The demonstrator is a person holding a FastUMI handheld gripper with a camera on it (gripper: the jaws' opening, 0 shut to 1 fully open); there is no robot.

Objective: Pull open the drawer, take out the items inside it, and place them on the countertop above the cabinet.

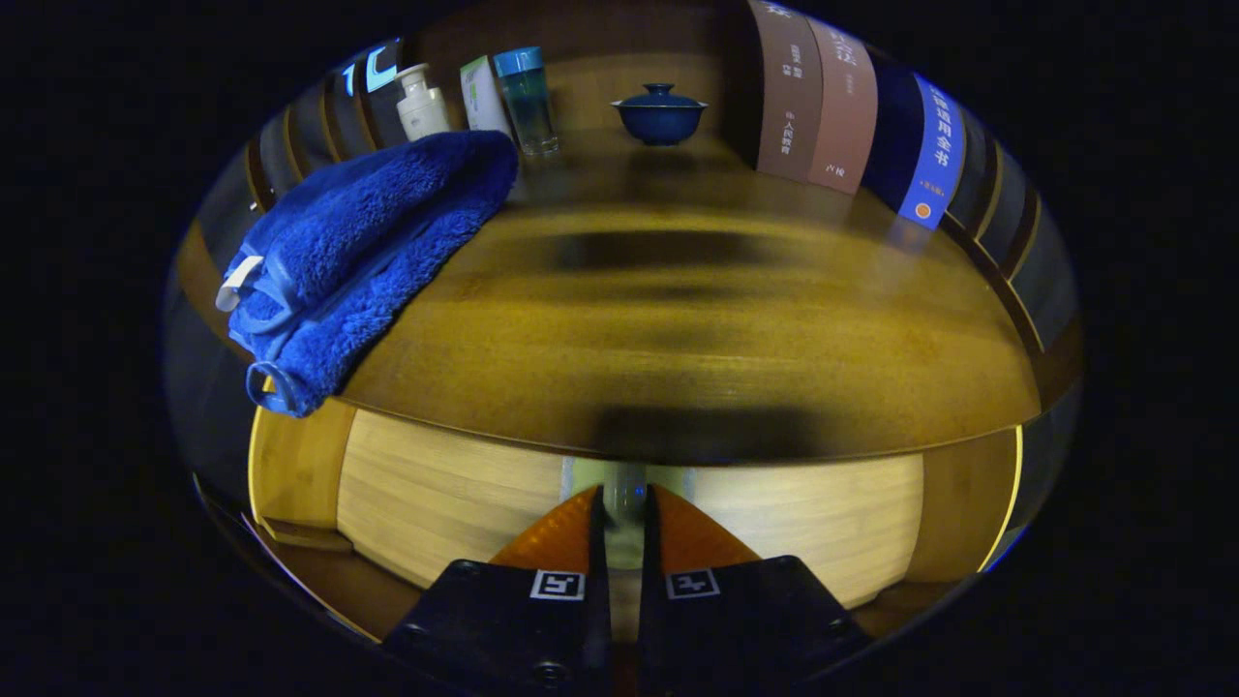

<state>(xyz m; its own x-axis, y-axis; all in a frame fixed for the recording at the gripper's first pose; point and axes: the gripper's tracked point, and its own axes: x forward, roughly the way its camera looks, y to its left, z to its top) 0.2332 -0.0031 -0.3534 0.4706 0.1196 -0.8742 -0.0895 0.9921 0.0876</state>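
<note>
A folded blue towel (363, 257) lies on the left of the wooden countertop (678, 339), one corner drooping over the front edge. Behind it, along the back, stand a white pump bottle (422, 102), a pale tube (483, 95) and a clear tumbler (528, 100) with a blue lid, close together. A dark blue lidded bowl (659, 113) sits alone at mid-back, well apart from the tumbler. To the right, upright books (840, 111) in brown and blue lean in a row along the back corner.

Below the countertop's front edge runs the pale wooden drawer (436, 494) front, closed as far as can be seen, with darker cabinet panels on either side. At its centre a small handle (624, 499) sits between the tips of the gripper (624, 513). The fingers are drawn nearly together, leaving a narrow gap filled by the handle; they appear to pinch it from both sides, though actual contact is hard to confirm. The contents of the drawer are hidden.
</note>
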